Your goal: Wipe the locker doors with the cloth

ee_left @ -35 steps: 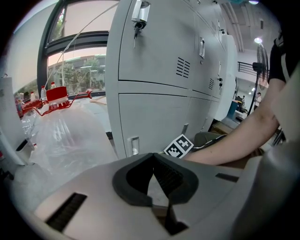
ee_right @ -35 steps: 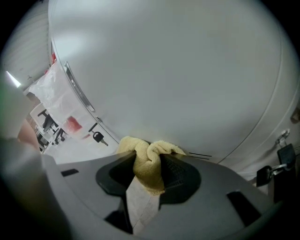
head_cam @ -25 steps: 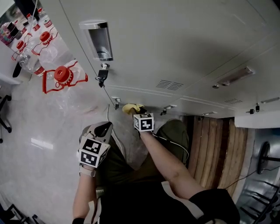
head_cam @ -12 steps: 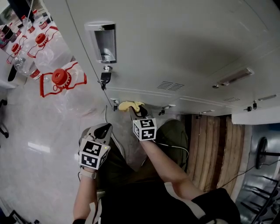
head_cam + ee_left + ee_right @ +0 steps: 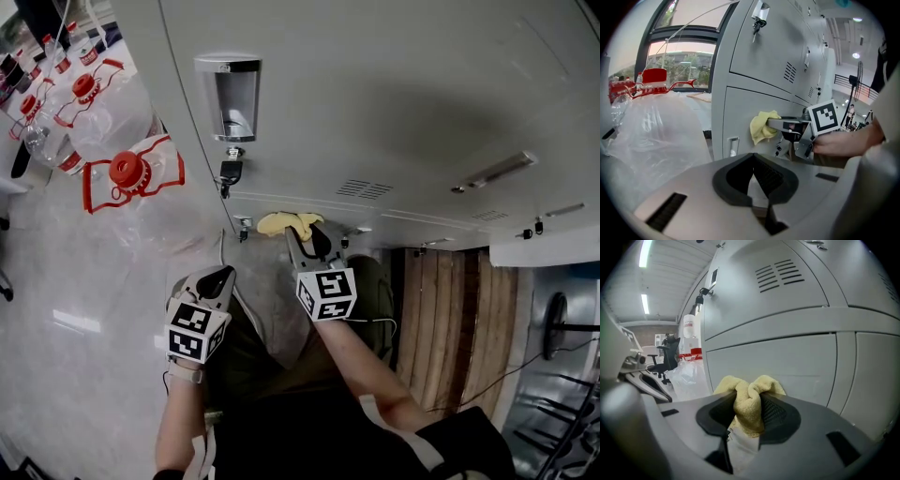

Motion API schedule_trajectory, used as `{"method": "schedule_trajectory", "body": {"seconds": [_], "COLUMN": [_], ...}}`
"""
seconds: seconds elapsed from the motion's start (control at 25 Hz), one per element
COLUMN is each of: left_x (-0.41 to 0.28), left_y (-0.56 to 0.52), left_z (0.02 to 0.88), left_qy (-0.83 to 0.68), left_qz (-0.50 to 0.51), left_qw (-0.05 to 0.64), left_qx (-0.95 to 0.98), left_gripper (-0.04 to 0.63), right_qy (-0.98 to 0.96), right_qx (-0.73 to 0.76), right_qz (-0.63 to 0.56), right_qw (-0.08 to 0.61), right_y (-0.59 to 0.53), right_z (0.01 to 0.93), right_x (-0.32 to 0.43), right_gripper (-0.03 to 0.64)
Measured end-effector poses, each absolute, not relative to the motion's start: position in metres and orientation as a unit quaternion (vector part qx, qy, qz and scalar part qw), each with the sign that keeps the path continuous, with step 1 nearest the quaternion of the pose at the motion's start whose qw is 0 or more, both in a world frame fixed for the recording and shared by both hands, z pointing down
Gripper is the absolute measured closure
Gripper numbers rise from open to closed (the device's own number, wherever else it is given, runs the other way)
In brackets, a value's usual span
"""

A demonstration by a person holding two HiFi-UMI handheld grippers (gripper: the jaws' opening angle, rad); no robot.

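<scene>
The right gripper (image 5: 749,412) pinches the cloth (image 5: 748,389) right by the locker door (image 5: 787,363); the closed, empty left gripper (image 5: 756,174) is farther back.

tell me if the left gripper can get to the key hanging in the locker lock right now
Probably yes. The key hangs free on the locker door above the left gripper, nothing between them. Its jaws are shut and empty, so they'd need to open. The right gripper and cloth sit aside.
</scene>
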State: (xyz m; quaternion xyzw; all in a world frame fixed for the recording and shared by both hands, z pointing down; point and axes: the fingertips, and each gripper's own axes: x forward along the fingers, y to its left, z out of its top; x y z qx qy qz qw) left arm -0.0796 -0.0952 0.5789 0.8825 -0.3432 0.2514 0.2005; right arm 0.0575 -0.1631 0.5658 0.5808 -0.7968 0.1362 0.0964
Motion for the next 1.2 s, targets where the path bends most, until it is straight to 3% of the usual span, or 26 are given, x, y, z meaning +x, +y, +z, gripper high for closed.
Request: {"method": "schedule_trajectory", "body": {"seconds": [0.52,1.2], "left_x": [-0.070,-0.080], "left_y": [-0.095,-0.091], "left_z": [0.578,0.574], "left_qy": [-0.335,-0.350], "left_qz": [0.246,0.247], "left_qw": [0.198,0.192], "left_qx": [0.888,0.883], "left_gripper": [0.584,0.584], "right_qy": [-0.808,-0.833], "right_qx": [0.578,0.538], "right_qz": [0.101,0.118], "right_qw": [0.054,0.059], "right_y": [-0.162,-0.171], "right_z": [0.501,0.509], "right_x": [0.057,0.020], "right_gripper": [0.466,0.469]}}
